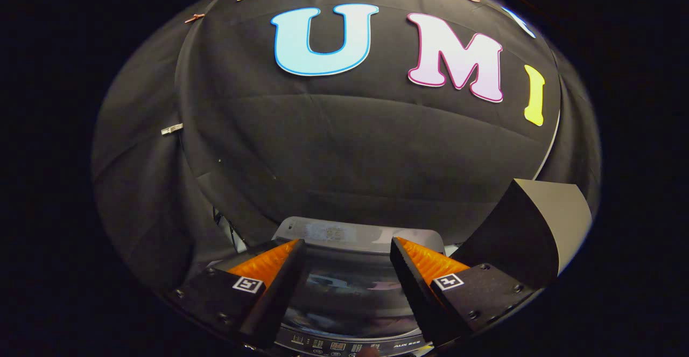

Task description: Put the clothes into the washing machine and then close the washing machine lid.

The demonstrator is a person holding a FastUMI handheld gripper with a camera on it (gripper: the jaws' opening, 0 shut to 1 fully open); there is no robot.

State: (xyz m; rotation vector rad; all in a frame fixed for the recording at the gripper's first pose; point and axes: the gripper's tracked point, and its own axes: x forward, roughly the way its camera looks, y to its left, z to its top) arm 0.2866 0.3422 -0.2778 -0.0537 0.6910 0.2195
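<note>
Black cloth wall (350, 147) rises beyond the washing machine (355, 236); claw (347, 249) open.

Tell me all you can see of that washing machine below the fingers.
The washing machine sits low against the black cloth wall, seen from above. Its top is pale grey, plastic-looking, with a dark glossy lid that reflects the booth and looks closed. A control panel strip with small markings runs along its near edge. The open gripper hangs above it, fingers apart, touching nothing.
</note>
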